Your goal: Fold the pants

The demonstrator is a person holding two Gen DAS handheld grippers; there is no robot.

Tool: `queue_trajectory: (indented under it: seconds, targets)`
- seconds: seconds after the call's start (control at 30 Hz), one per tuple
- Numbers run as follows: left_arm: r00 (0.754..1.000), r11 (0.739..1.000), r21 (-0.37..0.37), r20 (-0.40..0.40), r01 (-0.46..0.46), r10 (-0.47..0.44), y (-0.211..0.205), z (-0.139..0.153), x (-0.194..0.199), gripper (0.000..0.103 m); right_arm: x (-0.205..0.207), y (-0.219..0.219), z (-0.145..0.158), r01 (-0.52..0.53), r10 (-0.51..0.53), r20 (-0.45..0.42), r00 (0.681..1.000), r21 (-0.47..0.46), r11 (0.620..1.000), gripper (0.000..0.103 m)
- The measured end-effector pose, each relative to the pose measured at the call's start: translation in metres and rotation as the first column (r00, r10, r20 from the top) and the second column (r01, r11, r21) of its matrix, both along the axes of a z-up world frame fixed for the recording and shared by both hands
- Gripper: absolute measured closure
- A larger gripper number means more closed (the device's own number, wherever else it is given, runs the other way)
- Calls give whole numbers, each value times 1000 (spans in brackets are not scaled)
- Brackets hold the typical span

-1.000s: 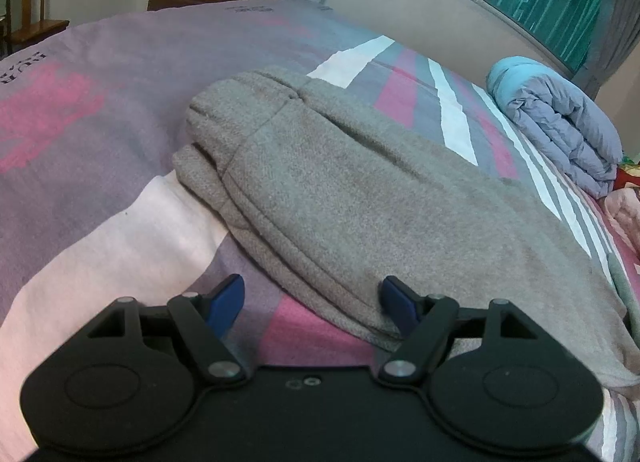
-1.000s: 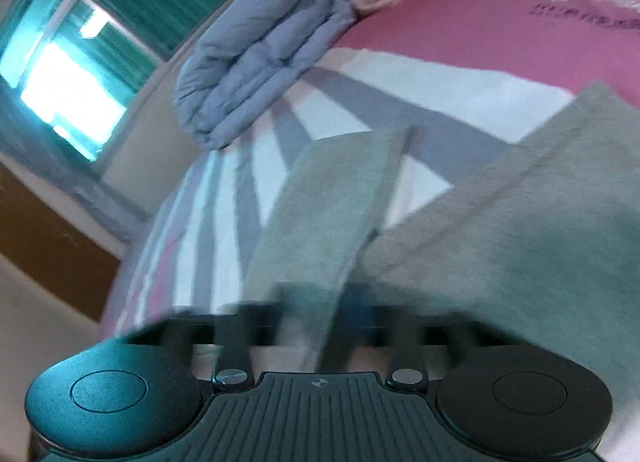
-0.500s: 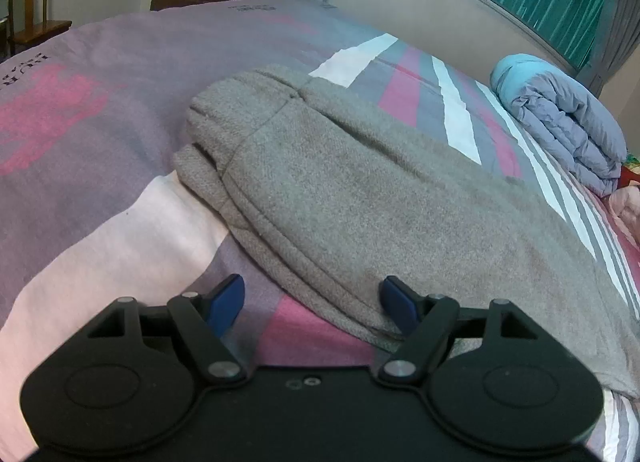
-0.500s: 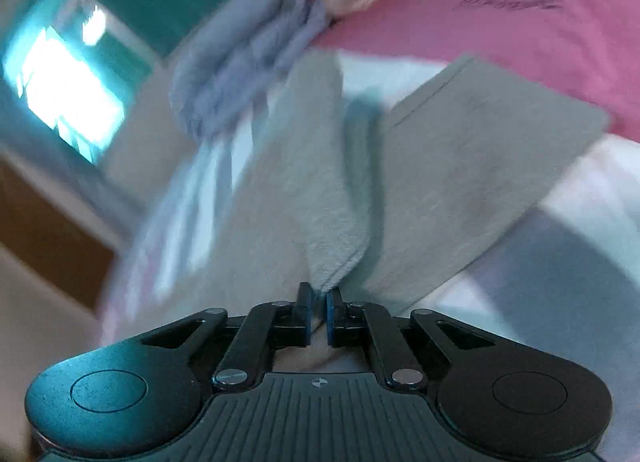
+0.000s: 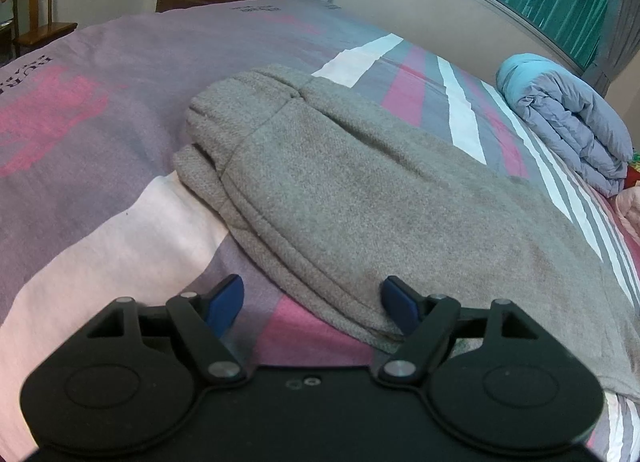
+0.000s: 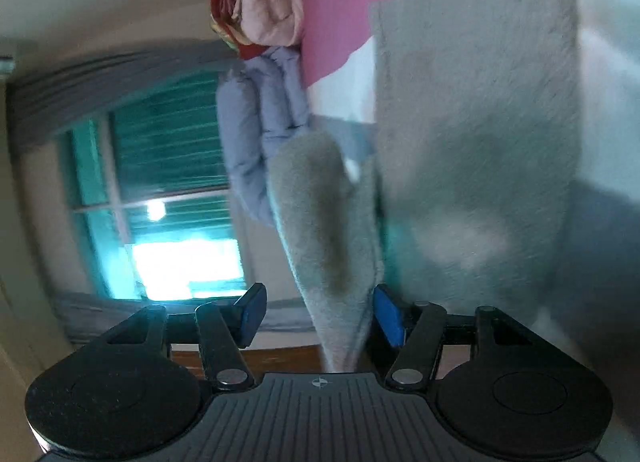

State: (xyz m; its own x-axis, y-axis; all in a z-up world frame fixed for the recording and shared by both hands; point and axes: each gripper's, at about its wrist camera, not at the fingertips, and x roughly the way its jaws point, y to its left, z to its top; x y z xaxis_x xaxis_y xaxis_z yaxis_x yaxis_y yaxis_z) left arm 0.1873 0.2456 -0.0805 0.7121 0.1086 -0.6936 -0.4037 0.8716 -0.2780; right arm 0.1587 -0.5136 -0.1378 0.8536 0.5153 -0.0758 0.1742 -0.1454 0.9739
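Counting one pants point(image 5: 360, 197) (two tools point(image 5: 312, 302))

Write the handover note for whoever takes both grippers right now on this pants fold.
Left gripper: open, low over the bed at the near edge of the grey pants, gripping nothing.
Right gripper: jaws have just been opening; a strip of the pants fabric lies between them, against one pad only.
Done: pants lie doubled on the bed.
Left: free that strip, flatten it, finish any further fold.

right tool point(image 6: 318, 312) just opening, rolled
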Motion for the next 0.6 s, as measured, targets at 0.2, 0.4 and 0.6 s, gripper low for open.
queue_trajectory:
  seconds: [0.2,0.4,0.6]
  targets:
    - [1000,1000,1,6,-1,1,0,-1,-2,32,17,27,55,-164,213,78,974,-403,900,78]
    - [1000,1000,-2,11,-9,9,1,-1,-4,32,42,115,83,-364,508,-24,861,-727,582,78]
    - [1000,1000,-10,6,-4,4,3,1,-5,32,31,120,70,-324,395,-30,918,-631,705,60]
